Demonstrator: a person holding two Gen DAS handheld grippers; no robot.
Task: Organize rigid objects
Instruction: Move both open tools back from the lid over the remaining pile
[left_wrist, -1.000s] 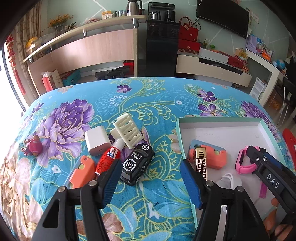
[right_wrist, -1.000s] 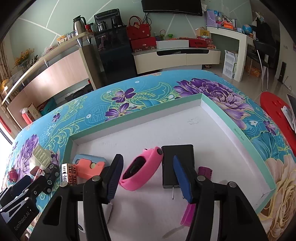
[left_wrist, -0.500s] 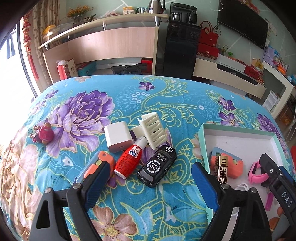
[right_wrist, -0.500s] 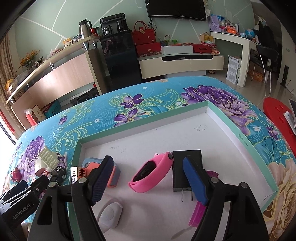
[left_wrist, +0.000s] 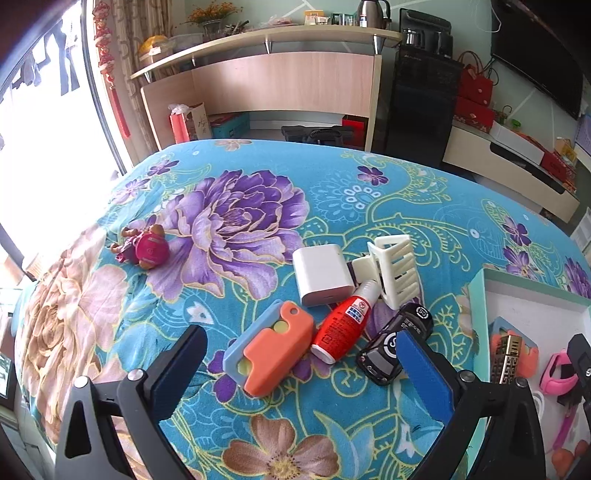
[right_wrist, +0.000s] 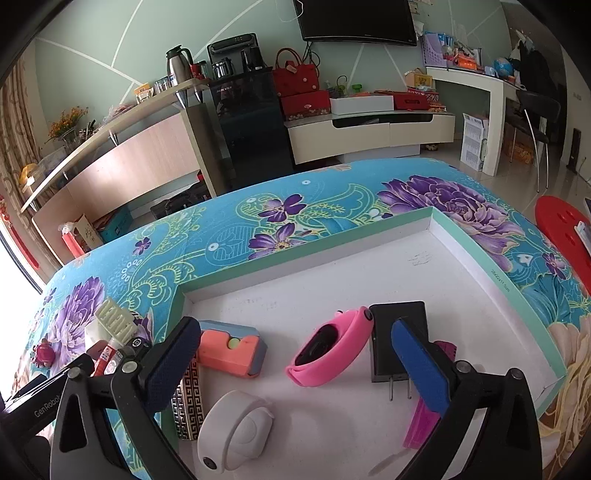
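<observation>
An orange-and-blue plastic toy block (left_wrist: 271, 349) lies on the floral blue cloth of the bench (left_wrist: 332, 206), directly ahead of the left hand-held gripper (left_wrist: 301, 373) and framed between its blue-padded fingers, which stand wide apart and hold nothing. The block's long axis runs diagonally, from near left to far right, so it lies askew to the gap rather than square across it; this hand is clearly the nearer one and looks set to take it. Just right of the block sits a red glue bottle (left_wrist: 341, 326) with a white nozzle and small unreadable print, then a black toy car (left_wrist: 393, 345) with a circular roof emblem too blurred to read. Behind them rest a white square charger (left_wrist: 323, 273) and a cream hair claw clip (left_wrist: 393, 267); a small pink doll (left_wrist: 142, 247) lies well apart to the left. The right hand-held gripper (right_wrist: 291, 363), also wide and empty, hovers over the shallow white tray with a mint-green rim (right_wrist: 476, 258), above a pink wristband (right_wrist: 330, 347), a black plug adapter (right_wrist: 397, 338) and a matching orange-and-blue block (right_wrist: 231, 349). "GenRobot" reads on the left tool's body.
</observation>
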